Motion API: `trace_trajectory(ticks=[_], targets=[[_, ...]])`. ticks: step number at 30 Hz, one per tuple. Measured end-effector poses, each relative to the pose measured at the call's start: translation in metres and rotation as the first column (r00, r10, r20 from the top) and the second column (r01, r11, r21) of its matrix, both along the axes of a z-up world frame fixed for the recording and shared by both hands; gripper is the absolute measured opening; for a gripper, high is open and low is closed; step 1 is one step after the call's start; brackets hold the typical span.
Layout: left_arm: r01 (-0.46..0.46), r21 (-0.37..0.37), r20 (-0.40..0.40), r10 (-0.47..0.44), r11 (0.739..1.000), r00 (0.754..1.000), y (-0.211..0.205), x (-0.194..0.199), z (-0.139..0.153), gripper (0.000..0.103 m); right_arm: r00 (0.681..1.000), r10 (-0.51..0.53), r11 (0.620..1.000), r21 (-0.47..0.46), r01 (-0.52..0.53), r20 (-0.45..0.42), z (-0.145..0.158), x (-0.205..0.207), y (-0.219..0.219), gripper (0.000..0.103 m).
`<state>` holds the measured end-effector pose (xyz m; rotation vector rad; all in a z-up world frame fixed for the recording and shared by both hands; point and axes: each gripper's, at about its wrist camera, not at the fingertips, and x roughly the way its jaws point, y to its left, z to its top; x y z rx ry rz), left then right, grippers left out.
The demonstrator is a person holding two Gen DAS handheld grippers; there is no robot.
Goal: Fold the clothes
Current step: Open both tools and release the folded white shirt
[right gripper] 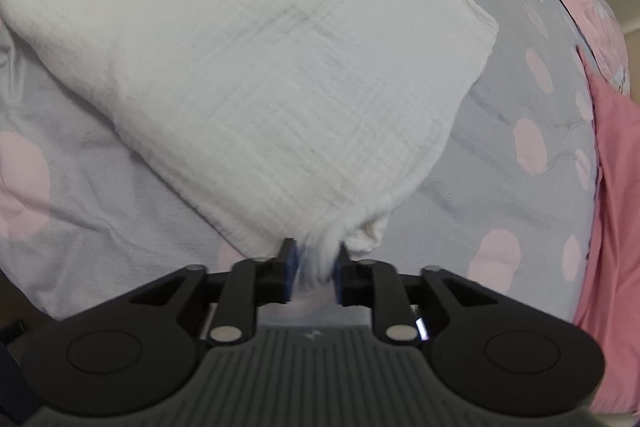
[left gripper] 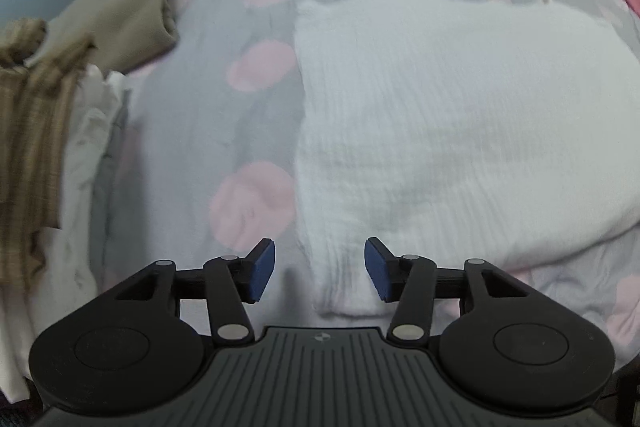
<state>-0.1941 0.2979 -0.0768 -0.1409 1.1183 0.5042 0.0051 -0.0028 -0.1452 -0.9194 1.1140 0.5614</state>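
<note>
White crinkled cloth lies folded on the grey bed cover with pink dots. The right claw, partly open, has one corner bunched between its pads; the left claw stands open over another corner, holding nothing.

A folded white cloth with a crinkled weave fills the upper left and centre of the frame, lying on a bed covered in grey fabric with pale pink dots. Its near corner narrows at lower centre and runs between the fingers of the right gripper, whose blue pads stand a little apart; blur hides whether they press the cloth. A pink sheet runs along the right edge.
</note>
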Motion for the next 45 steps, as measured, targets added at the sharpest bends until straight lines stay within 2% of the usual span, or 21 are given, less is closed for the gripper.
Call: trace_trajectory(ticks=[2,6,9,13,17,19,22,24,27,31,34,38,43,44,45], targets=[[0.019,0.019,0.026,-0.019,1.000,0.999,-0.007,0.001,0.010,0.048,1.000,0.016,1.000,-0.011,-0.016,0.005,0.007,0.005,-0.002,0.050],[0.093,0.037,0.075,-0.095,0.995,0.993,-0.032,0.012,0.027,0.049,0.999,0.044,0.999,0.018,-0.043,-0.022,0.027,0.017,-0.002,0.052],[0.182,0.042,0.101,-0.186,0.982,0.977,-0.062,0.022,0.032,0.049,0.992,0.117,0.992,0.048,-0.115,-0.041,0.040,0.023,0.001,0.053],[0.281,0.039,0.128,-0.284,0.959,0.950,-0.102,0.036,0.033,0.049,0.939,0.339,0.940,0.076,-0.334,-0.066,0.046,0.010,0.005,0.053],[0.337,0.010,0.150,-0.334,0.941,0.930,-0.133,0.051,0.025,0.048,0.860,0.506,0.862,0.063,-0.503,-0.059,0.035,-0.005,0.010,0.053],[0.351,-0.010,0.157,-0.345,0.936,0.925,-0.145,0.057,0.018,0.048,0.830,0.555,0.832,0.046,-0.553,-0.059,0.026,-0.011,0.011,0.053],[0.362,-0.030,0.158,-0.353,0.932,0.922,-0.152,0.065,0.005,0.047,0.805,0.589,0.808,0.027,-0.588,-0.070,0.014,-0.018,0.010,0.056],[0.365,-0.041,0.159,-0.354,0.930,0.921,-0.151,0.070,-0.004,0.044,0.793,0.604,0.796,0.006,-0.605,-0.079,0.007,-0.020,0.009,0.062],[0.371,-0.060,0.190,-0.355,0.927,0.915,-0.149,0.074,-0.011,0.033,0.802,0.593,0.803,-0.017,-0.595,-0.073,0.005,-0.016,0.006,0.063],[0.393,-0.073,0.209,-0.372,0.917,0.905,-0.152,0.083,-0.018,0.028,0.901,0.427,0.902,0.109,-0.418,-0.080,0.021,0.016,-0.001,0.064],[0.394,-0.092,0.183,-0.373,0.915,0.909,-0.154,0.092,-0.030,0.026,0.941,0.330,0.932,0.184,-0.311,-0.079,0.031,0.036,-0.006,0.064],[0.370,-0.121,0.137,-0.354,0.921,0.925,-0.151,0.099,-0.050,0.025,0.909,0.412,0.899,0.188,-0.395,-0.059,0.032,0.034,-0.007,0.065],[0.359,-0.143,0.142,-0.340,0.922,0.930,-0.145,0.101,-0.053,0.025,0.844,0.528,0.846,0.146,-0.513,-0.094,0.021,0.012,-0.009,0.068],[0.358,-0.145,0.143,-0.339,0.922,0.930,-0.145,0.100,-0.053,0.025,0.837,0.539,0.841,0.116,-0.529,-0.095,0.021,0.000,-0.010,0.068],[0.357,-0.146,0.144,-0.338,0.922,0.930,-0.144,0.100,-0.053,0.025,0.849,0.521,0.852,0.108,-0.511,-0.090,0.022,-0.003,-0.012,0.068]])
